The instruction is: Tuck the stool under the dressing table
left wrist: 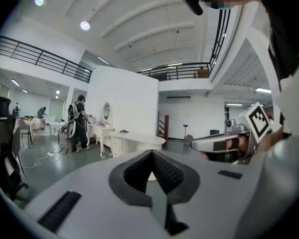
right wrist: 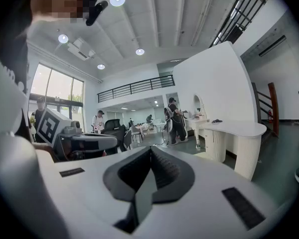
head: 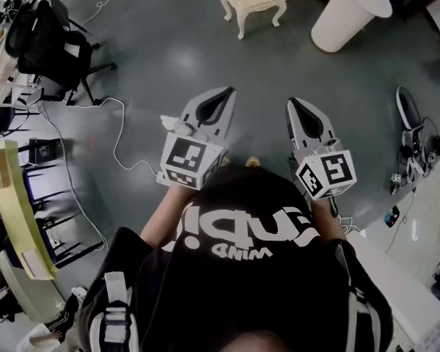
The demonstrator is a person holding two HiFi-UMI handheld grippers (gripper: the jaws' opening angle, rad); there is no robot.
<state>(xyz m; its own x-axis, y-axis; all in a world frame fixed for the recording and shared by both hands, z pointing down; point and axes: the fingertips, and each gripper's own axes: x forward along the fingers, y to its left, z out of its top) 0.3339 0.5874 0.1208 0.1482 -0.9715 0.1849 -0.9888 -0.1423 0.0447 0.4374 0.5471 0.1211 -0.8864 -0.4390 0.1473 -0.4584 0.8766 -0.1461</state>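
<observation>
Stage: approach, by my judgement. Nothing is held and the stool is not yet reached.
Left gripper (head: 221,95): jaws together and empty, pointing nearly level ahead.
Right gripper (head: 294,104): jaws likewise closed on nothing, beside the left one and parallel to it.
Stool (head: 253,1): cream, with curved legs. It stands upright on the grey floor (head: 169,57), well ahead of both grippers.
Dressing table (head: 350,6): white, with a curved top on a ribbed pedestal. It is to the right of the stool and apart from it, so the stool is not tucked.
Gap under table: not visible from above. The right gripper view shows the pedestal only.
Recommended method: walk up to the stool's far-left side and open both jaws before contact. Take the seat rim at two opposite edges and keep the seat level. Slide it towards the table's open underside, steering the legs clear of the pedestal.
Hazard: a cable (head: 117,141) trails on the floor to the left, away from the direct path.
</observation>
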